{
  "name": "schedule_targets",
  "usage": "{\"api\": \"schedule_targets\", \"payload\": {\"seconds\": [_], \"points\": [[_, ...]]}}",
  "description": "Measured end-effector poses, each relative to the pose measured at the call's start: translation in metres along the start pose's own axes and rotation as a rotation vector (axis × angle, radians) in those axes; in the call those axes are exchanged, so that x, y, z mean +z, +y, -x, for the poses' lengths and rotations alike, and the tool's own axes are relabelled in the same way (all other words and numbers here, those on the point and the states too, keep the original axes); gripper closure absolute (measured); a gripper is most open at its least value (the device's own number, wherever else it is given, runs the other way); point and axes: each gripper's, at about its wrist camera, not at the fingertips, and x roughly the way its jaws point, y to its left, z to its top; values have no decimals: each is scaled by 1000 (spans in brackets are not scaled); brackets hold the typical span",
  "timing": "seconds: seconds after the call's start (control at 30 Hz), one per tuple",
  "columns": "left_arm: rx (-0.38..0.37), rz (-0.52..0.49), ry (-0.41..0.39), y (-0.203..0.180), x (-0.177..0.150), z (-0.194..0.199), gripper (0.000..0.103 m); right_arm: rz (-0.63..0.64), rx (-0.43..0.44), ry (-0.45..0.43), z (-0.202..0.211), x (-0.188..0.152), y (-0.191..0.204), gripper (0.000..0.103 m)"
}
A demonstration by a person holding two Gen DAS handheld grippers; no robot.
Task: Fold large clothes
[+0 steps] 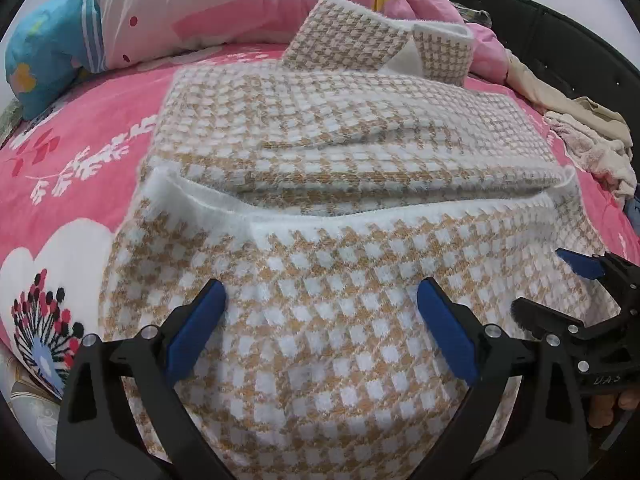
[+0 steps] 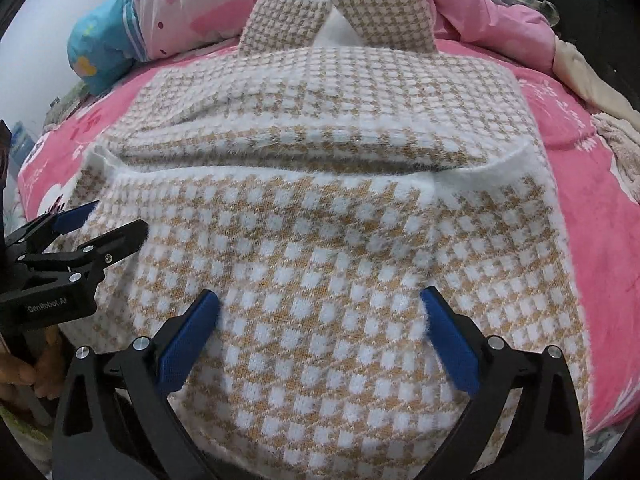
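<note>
A tan-and-white houndstooth knit sweater (image 1: 320,288) lies on a pink bed, sleeves folded across the body, its white-edged bottom hem (image 1: 360,216) folded up over them. Its collar (image 1: 360,36) points to the far side. My left gripper (image 1: 320,316) is open just above the near fold, empty. My right gripper (image 2: 320,320) is open over the same fold (image 2: 320,264), empty. In the left wrist view the right gripper (image 1: 560,284) shows at the right edge. In the right wrist view the left gripper (image 2: 108,220) shows at the left edge.
The bed has a pink flowered sheet (image 1: 80,168). A pink and blue quilt (image 1: 120,12) is bunched along the far side. A pile of beige and pale clothes (image 1: 580,136) lies at the right. A dark frame (image 1: 560,40) stands behind it.
</note>
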Motion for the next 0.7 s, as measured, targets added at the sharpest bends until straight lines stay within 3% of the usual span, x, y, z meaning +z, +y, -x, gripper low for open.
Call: {"api": "schedule_targets", "payload": {"seconds": [0.7], "points": [[1, 8, 3, -1, 2, -1, 8, 1, 1, 3, -2, 0, -2, 6]]}}
